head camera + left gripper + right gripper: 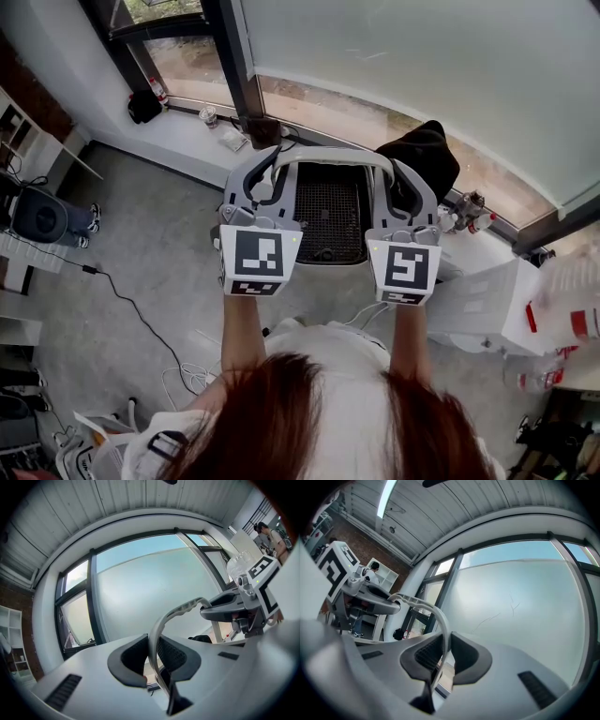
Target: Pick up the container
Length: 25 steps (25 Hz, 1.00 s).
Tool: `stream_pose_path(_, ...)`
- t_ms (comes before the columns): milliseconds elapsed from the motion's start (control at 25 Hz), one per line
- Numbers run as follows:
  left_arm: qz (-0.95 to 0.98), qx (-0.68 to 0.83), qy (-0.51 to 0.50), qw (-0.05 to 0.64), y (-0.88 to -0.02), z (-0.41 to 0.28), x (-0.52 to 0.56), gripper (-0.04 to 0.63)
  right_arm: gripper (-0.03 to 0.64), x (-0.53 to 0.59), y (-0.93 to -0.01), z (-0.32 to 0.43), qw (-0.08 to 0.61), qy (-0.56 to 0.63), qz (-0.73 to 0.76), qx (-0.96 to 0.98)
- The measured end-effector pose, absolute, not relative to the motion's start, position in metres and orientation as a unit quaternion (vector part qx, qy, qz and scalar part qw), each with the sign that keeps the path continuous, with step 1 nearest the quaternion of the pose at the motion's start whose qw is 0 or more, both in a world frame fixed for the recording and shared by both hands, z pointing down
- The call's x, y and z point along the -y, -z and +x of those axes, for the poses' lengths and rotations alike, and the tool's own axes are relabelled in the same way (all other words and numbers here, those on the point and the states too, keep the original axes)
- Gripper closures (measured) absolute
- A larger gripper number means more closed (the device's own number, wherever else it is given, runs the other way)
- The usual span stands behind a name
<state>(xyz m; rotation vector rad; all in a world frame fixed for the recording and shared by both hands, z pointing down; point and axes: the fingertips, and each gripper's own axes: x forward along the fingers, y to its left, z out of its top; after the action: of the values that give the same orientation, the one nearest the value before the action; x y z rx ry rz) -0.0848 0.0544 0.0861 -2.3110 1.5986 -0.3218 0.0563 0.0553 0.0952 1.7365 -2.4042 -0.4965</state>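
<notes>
head view: from above the head, steeply down, floor point(159, 272) far below | left gripper view: level along own jaws, close on handle point(161, 630), facing window point(154, 573), right gripper point(209, 609) at 3 o'clock | right gripper view: likewise, left gripper point(387, 603) at 9 o'clock | shared: handle, window, both grippers

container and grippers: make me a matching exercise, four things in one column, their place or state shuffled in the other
1 left gripper
2 right gripper
3 handle
4 container

a arches from one gripper to the other
b shut on the handle's left end
c hangs between the grippers, dark mesh floor showing
d shut on the handle's right end

Pairs: 1-b, 2-d, 3-a, 4-c
</notes>
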Motion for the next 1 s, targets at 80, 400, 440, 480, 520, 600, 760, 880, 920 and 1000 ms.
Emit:
stream_pose_path(80,-0.806,-0.560,0.110,0.157,-0.081,-0.078,-0.057,0.526,0.555,-0.057,-0.089,0.063,0.065,0.169,0.573,0.799)
stream_pose_path(400,-0.803,-0.563,0.113,0.155,-0.071,-0.058,-0.071,0.526,0.555,-0.069,-0.077,0.082,0.059,0.163,0.568,0.805)
stream_pose_path(440,-0.803,-0.564,0.113,0.155,-0.071,-0.056,-0.073,0.526,0.555,-0.071,-0.076,0.084,0.058,0.163,0.567,0.805)
stream_pose_path(480,-0.803,-0.564,0.114,0.154,-0.070,-0.054,-0.075,0.526,0.555,-0.073,-0.075,0.086,0.057,0.162,0.566,0.806)
stream_pose_path(520,-0.803,-0.565,0.114,0.154,-0.069,-0.052,-0.078,0.526,0.555,-0.075,-0.075,0.088,0.056,0.162,0.565,0.807)
stream_pose_path(600,-0.801,-0.567,0.114,0.155,-0.068,-0.049,-0.082,0.526,0.555,-0.079,-0.074,0.091,0.053,0.162,0.563,0.808)
stream_pose_path(760,-0.800,-0.567,0.118,0.156,-0.066,-0.042,-0.089,0.526,0.555,-0.083,-0.074,0.098,0.046,0.154,0.557,0.815)
stream_pose_path(880,-0.799,-0.567,0.123,0.158,-0.066,-0.040,-0.094,0.526,0.555,-0.086,-0.075,0.099,0.043,0.150,0.555,0.817)
stream_pose_path(920,-0.799,-0.567,0.125,0.158,-0.065,-0.040,-0.095,0.526,0.555,-0.087,-0.074,0.099,0.042,0.149,0.555,0.817)
stream_pose_path(1000,-0.798,-0.567,0.128,0.161,-0.064,-0.039,-0.098,0.528,0.555,-0.088,-0.073,0.100,0.041,0.149,0.555,0.817)
